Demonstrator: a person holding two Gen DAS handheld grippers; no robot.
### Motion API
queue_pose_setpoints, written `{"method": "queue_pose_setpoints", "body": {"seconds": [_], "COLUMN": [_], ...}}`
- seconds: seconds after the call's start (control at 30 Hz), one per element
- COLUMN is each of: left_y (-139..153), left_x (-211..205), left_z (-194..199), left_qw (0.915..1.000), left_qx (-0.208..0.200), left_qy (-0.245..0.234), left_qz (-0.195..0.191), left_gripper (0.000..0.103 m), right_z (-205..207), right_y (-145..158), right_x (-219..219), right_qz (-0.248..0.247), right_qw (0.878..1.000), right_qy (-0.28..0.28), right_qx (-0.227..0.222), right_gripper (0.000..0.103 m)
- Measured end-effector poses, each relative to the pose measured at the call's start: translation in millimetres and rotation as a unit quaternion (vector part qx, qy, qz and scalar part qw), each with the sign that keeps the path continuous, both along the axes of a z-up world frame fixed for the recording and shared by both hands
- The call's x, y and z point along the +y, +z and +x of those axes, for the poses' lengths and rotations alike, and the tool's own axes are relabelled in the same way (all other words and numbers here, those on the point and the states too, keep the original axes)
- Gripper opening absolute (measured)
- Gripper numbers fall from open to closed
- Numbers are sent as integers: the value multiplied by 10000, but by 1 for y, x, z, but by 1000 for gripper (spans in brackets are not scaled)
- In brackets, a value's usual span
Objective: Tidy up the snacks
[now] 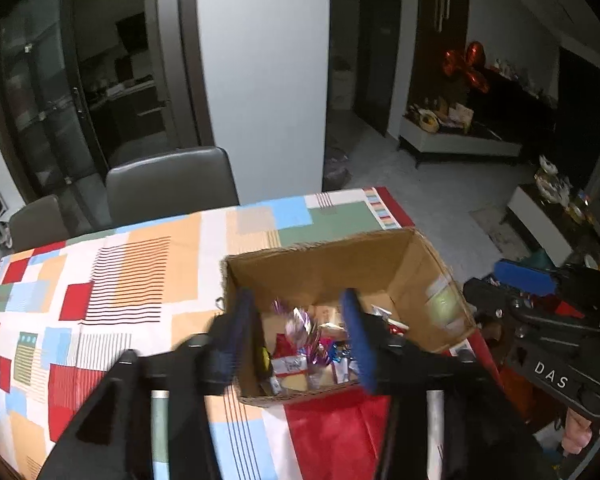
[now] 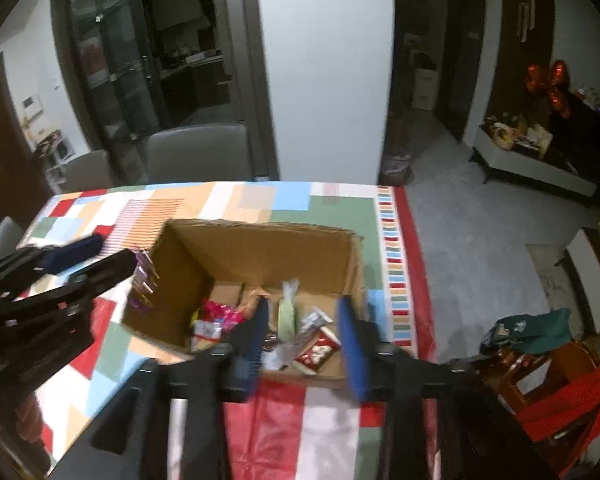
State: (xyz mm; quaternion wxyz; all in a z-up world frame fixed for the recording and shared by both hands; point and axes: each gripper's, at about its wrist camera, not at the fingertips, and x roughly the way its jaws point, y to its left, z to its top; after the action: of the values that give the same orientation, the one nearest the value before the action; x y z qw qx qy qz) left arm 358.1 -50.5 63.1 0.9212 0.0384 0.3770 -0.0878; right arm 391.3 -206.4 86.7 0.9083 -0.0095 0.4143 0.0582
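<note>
An open cardboard box stands on the table near its right end. Inside lie several wrapped snacks: a red and white packet, shiny purple wrappers, a pale green packet, a red packet and a pink one. My left gripper is open and empty over the box's near edge. My right gripper is open and empty over the box's near right part. Each gripper shows in the other's view, the right one and the left one.
The table has a colourful patchwork cloth. Grey chairs stand behind it. A white pillar is beyond. On the right are low cabinets and a red stool with clothes.
</note>
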Motion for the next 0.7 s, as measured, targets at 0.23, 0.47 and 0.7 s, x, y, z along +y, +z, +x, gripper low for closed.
{"method": "queue_pose_setpoints", "body": {"seconds": [0.23,0.47,0.7], "left_y": [-6,3,10], "left_x": [4,12,17], "left_z": [-35,-82,-132], "left_qw": [9994,9965,9909], "left_qx": [-118,-683,-1213], "left_qy": [73,234,367], "left_qz": [327,425,464], "left_gripper": [69,82,96], "right_z": [-19,-61,-111], "right_y": [-6,2,10], "right_x": [0,1,0], "right_qz": [-141,-211,-119], "right_qw": [9999,9994,9972], "right_qy": [21,36,45], "right_qx": [50,-258,-734], "right_gripper": [54,65,76]}}
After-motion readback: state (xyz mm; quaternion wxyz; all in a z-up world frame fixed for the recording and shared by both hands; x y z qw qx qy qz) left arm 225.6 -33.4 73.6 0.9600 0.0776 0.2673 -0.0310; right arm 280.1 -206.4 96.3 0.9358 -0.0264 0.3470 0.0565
